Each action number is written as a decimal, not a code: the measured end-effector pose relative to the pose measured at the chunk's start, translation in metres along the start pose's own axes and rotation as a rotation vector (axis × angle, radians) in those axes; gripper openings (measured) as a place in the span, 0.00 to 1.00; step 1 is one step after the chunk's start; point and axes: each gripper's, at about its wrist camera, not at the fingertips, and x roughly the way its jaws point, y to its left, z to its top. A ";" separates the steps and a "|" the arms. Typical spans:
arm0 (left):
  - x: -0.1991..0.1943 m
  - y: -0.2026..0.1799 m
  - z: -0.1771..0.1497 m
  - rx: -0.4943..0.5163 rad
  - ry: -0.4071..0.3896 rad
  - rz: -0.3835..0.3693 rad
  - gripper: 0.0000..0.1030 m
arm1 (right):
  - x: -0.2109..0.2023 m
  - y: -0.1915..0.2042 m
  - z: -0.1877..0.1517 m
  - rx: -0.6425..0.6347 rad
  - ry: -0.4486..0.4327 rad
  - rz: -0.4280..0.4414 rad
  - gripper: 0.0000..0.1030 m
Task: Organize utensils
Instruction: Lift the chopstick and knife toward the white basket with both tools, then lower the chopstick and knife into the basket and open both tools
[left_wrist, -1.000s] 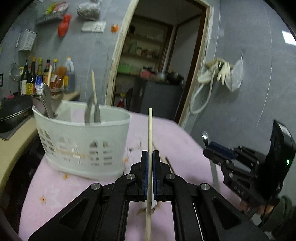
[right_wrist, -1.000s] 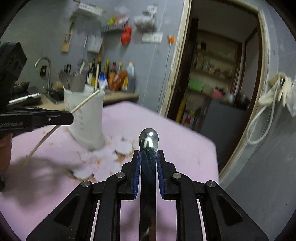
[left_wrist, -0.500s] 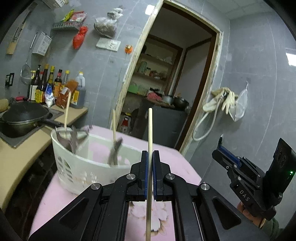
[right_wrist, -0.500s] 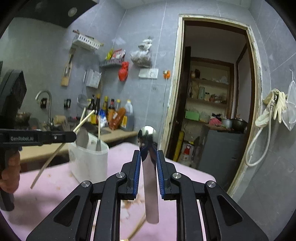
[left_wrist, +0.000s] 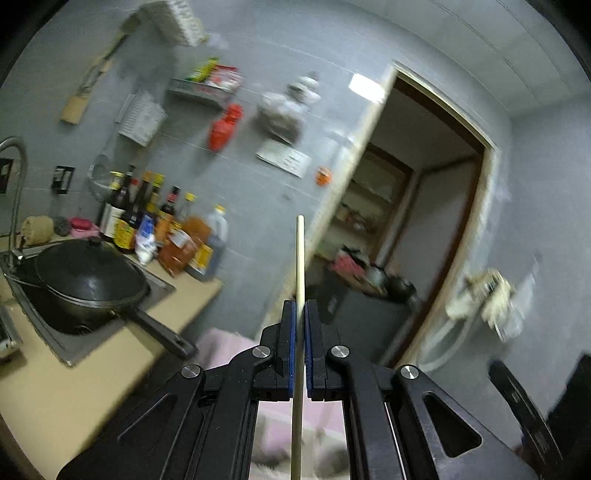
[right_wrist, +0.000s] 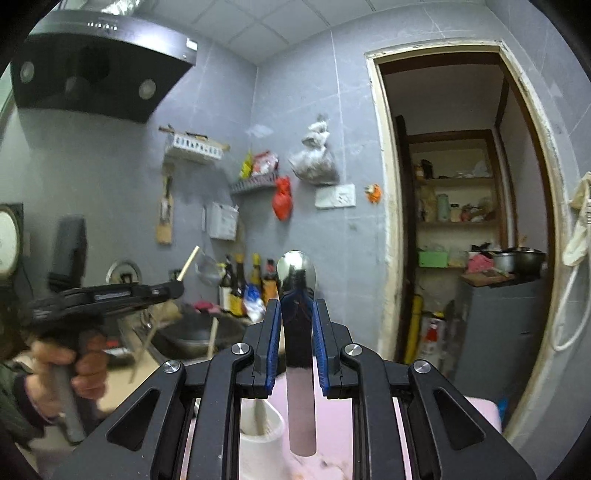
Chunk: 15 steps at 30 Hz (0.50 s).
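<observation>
Left gripper (left_wrist: 300, 314): clamped on 1 chopstick (left_wrist: 299, 258), stick upright between the pads.
Right gripper (right_wrist: 294, 314): narrow, gripping 1 spoon (right_wrist: 296, 273), bowl end pointing away.
Holder (right_wrist: 260, 432): white, low and near, on pink table (right_wrist: 476, 410).
Wok (left_wrist: 85, 284): far left, on counter.

Both hand-held grippers point level. The left hand-held gripper (left_wrist: 300, 314) is clamped tight; the right hand-held gripper (right_wrist: 294, 314) is nearly closed. A hand (right_wrist: 70, 365) grips the left one's handle.

At the bottom of the frame we see a pink-covered table (right_wrist: 476, 410) carrying a white utensil holder (right_wrist: 258, 432); at left, a tan counter (left_wrist: 74, 387).
</observation>
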 end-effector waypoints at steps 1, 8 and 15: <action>0.005 0.008 0.005 -0.011 -0.015 0.013 0.03 | 0.005 0.002 0.002 0.009 -0.005 0.012 0.14; 0.037 0.052 0.009 -0.090 -0.086 0.043 0.03 | 0.036 0.014 -0.001 0.041 0.000 0.059 0.14; 0.049 0.067 -0.014 -0.104 -0.114 0.073 0.03 | 0.060 0.019 -0.022 0.053 0.041 0.064 0.14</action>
